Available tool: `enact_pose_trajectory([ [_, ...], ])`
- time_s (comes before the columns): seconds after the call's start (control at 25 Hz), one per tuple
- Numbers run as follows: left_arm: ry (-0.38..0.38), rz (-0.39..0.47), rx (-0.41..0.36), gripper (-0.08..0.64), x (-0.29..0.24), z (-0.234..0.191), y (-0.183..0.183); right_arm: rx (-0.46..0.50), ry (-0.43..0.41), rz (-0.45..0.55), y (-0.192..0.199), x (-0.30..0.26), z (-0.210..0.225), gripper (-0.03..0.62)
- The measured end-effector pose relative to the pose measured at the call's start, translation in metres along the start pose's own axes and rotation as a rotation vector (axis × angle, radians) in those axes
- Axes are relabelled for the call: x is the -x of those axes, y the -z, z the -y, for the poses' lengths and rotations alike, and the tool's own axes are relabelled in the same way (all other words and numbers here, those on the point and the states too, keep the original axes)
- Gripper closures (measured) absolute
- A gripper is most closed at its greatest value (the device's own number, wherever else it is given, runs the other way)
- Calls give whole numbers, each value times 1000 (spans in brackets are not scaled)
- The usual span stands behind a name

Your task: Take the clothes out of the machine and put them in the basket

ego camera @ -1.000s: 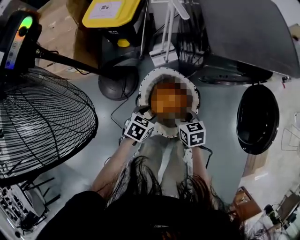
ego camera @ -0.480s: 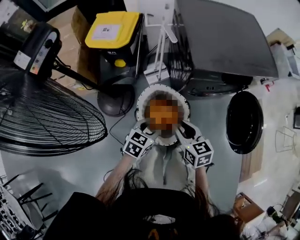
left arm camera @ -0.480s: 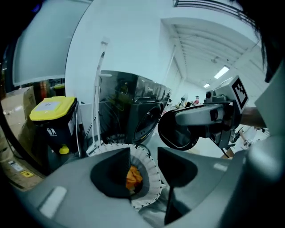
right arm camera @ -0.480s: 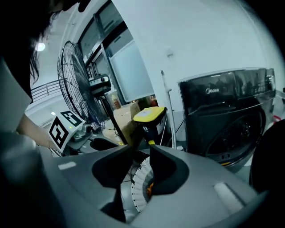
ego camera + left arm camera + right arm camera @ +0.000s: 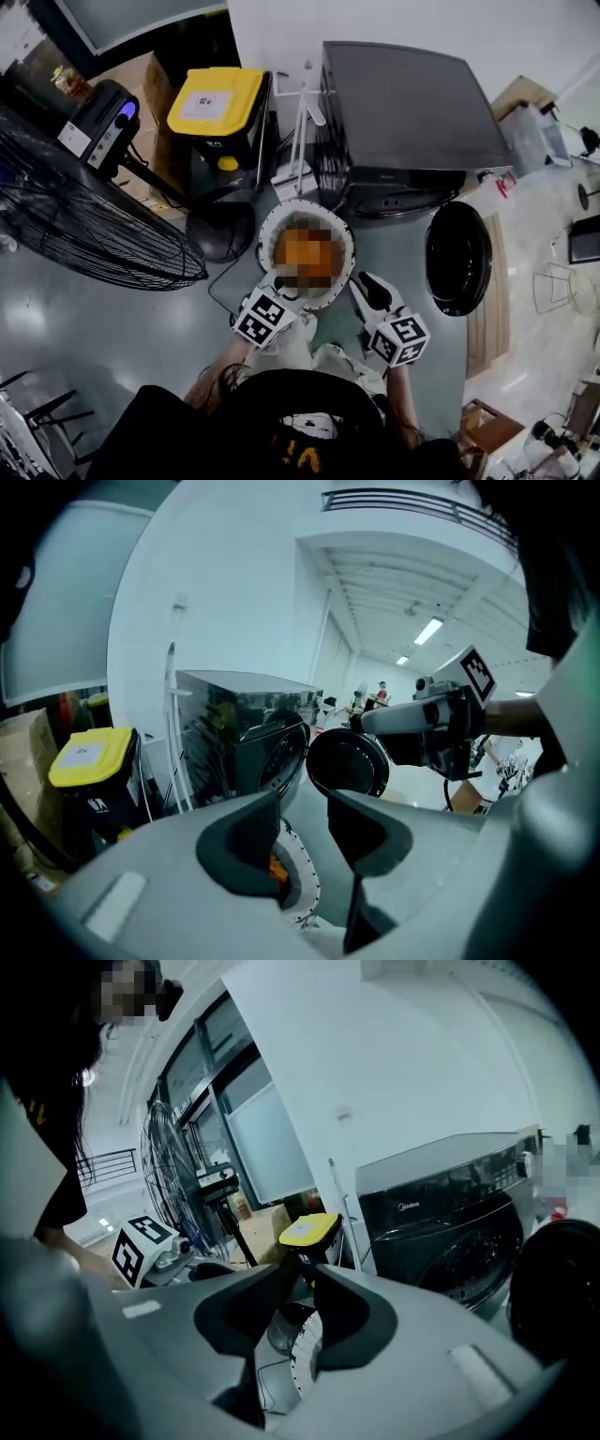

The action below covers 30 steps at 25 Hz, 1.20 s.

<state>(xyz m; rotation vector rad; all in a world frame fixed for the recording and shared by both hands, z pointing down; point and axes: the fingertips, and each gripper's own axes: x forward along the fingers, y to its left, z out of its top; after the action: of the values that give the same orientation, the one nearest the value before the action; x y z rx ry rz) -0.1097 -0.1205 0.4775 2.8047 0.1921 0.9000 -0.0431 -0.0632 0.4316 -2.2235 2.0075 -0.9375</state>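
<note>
A white round basket (image 5: 267,225) stands on the floor before the dark washing machine (image 5: 403,112), whose round door (image 5: 457,258) hangs open. Orange cloth (image 5: 305,251) lies in the basket; a bit of that cloth (image 5: 275,866) shows past the left jaw. My left gripper (image 5: 281,296) hovers at the basket's near rim, open and empty (image 5: 305,803). My right gripper (image 5: 368,287) is held just right of the basket, open by a narrow gap with nothing in it (image 5: 307,1283). The basket's rim (image 5: 305,1354) shows below its jaws.
A large floor fan (image 5: 84,225) fills the left side, its round base (image 5: 220,230) next to the basket. A black bin with a yellow lid (image 5: 220,103) and a white rack (image 5: 300,122) stand left of the machine. Cables lie on the grey floor.
The head view has swung so the machine and its door come further into frame. Both grippers have drawn back from the basket's rim toward the person, the right one farther.
</note>
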Motion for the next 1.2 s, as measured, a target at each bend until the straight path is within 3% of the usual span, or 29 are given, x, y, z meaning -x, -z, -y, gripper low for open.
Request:
enact_pose_trajectory([
  [0.32,4,85,-74,397,16,58,-54,-5,1,118,-27,81,0,471],
  [0.52,4,147,-69,417,28,115,-71,8,-12,166,-22,135,-7,471],
  [0.88,18,251,-45,466,60,220,-77,57,-59,237,-8,215,-36,474],
  [1.2,28,312,-15,540,71,266,-68,129,-84,246,8,247,-54,510],
])
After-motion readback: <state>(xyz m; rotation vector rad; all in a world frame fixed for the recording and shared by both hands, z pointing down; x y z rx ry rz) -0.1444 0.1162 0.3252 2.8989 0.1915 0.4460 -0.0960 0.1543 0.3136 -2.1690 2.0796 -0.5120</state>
